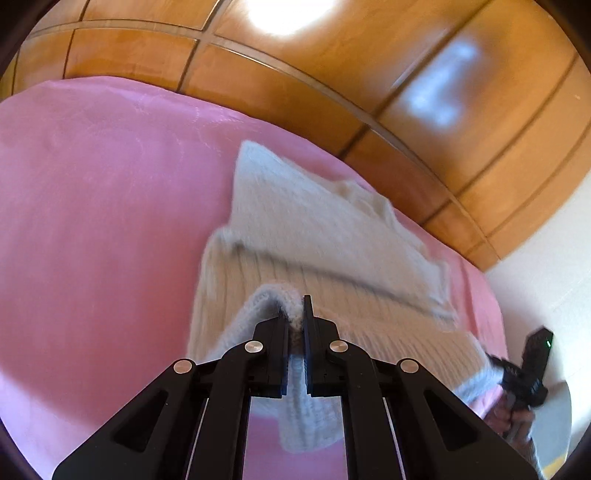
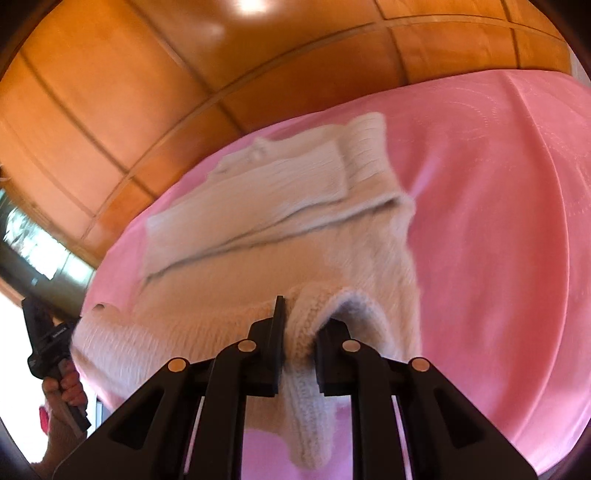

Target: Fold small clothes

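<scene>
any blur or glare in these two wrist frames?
Left wrist: sweater smeared by motion blur, fingers sharp; blown-out glare on the wooden wardrobe. Right wrist: same blur on the knit, smaller glare at top, strong fisheye bending of the pink bedspread.

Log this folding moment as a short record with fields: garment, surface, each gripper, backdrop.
garment: cream knit sweater, sleeves folded across its body, near edge lifted
surface: pink bedcover, sweater's far part lying on it
left gripper: shut on the sweater's near knit edge
right gripper: shut on a bunched knit edge of the same sweater
backdrop: wooden panelled wall beyond the bed
image quality: motion blur on the fabric
</scene>
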`<control>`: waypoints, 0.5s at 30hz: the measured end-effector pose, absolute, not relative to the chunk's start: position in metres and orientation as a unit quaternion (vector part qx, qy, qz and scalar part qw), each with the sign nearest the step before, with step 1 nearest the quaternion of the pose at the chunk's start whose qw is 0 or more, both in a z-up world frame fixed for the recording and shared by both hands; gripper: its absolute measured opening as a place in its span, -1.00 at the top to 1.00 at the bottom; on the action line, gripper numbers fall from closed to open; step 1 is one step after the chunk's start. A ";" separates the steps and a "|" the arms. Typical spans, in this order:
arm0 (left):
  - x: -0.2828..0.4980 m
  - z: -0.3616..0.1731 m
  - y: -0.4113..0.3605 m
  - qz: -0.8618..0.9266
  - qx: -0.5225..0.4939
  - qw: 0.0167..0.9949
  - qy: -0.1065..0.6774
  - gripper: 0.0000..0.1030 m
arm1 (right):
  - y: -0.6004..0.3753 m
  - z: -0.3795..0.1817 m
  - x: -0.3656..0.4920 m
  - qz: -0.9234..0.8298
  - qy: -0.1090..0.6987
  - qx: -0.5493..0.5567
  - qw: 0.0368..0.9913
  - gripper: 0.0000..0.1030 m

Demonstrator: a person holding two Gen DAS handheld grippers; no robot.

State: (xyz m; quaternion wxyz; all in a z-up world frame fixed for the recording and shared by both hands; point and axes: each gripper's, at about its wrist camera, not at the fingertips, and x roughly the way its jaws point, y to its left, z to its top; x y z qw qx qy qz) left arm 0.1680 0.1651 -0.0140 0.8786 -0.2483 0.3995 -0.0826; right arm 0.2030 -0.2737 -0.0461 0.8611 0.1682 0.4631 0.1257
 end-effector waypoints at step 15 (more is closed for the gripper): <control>0.143 -0.049 0.194 -0.075 -0.227 0.878 0.416 -0.27 | -0.326 -0.055 0.178 0.114 0.444 0.194 0.867 -0.67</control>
